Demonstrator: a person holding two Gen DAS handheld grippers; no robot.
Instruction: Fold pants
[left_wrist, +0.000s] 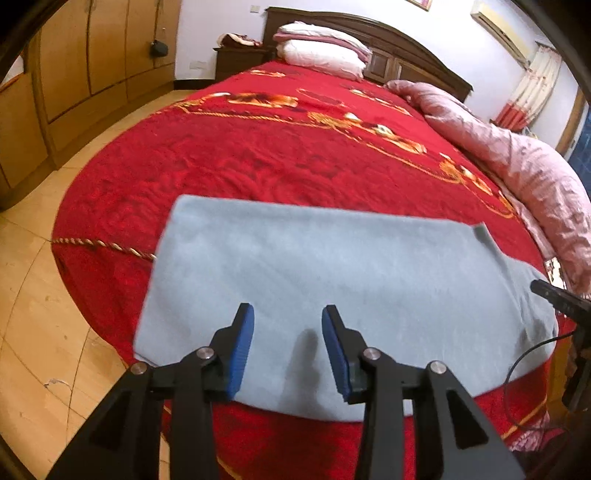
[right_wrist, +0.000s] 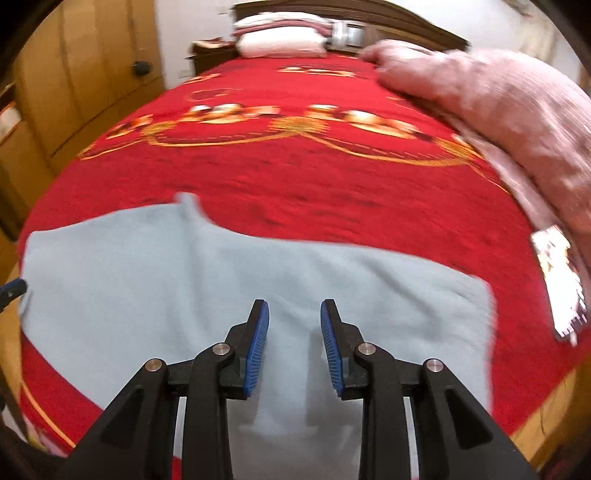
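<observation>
I have the pale blue pants (left_wrist: 332, 280) lying flat across the near end of the red bedspread (left_wrist: 258, 155), already doubled into a broad rectangle by the look of it. My left gripper (left_wrist: 288, 347) and right gripper (right_wrist: 294, 343) both hover above the cloth, jaws parted and empty. The fabric looks soft, light and fleecy, so I expect it to drape and sag; I would pinch both layers at an end's corners
</observation>
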